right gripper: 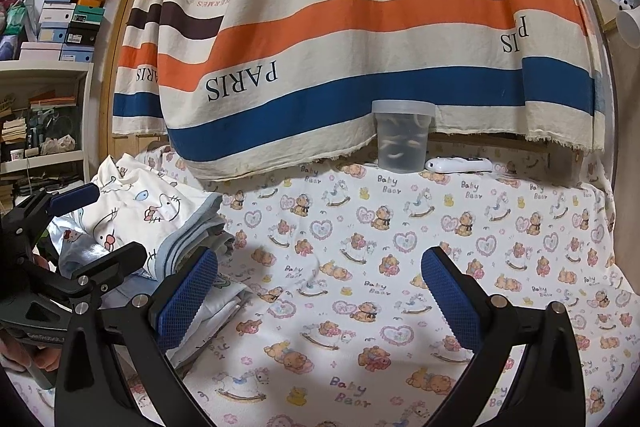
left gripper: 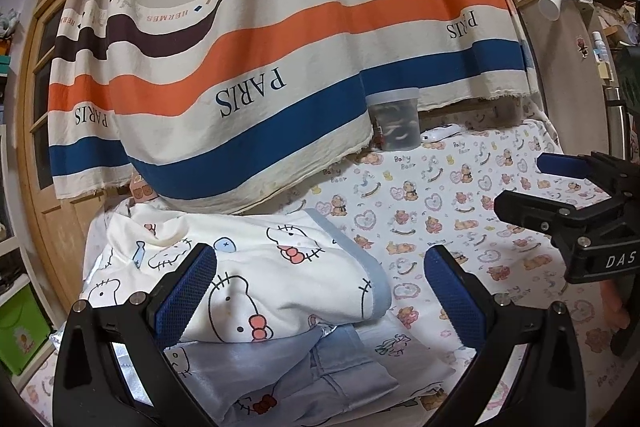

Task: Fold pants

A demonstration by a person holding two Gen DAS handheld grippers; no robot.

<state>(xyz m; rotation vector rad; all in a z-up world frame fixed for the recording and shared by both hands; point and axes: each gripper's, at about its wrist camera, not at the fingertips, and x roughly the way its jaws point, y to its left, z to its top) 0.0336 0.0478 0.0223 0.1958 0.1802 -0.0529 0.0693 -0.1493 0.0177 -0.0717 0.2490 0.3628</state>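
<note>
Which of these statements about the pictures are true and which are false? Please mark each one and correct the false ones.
1. The left gripper is open, with nothing held between its fingers. True.
2. The pants are spread out flat across the sheet. False: they lie in a folded pile at one side.
3. A clear plastic container stands beside a white remote. True.
4. The right gripper is shut on the pants. False: it is open above bare sheet.
5. The striped curtain hangs behind the container. True.

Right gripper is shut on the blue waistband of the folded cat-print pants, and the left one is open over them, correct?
Not quite. The right gripper is open, holding nothing, over the bear-print sheet beside the pants, as the right wrist view shows. The left gripper is open over them.
</note>
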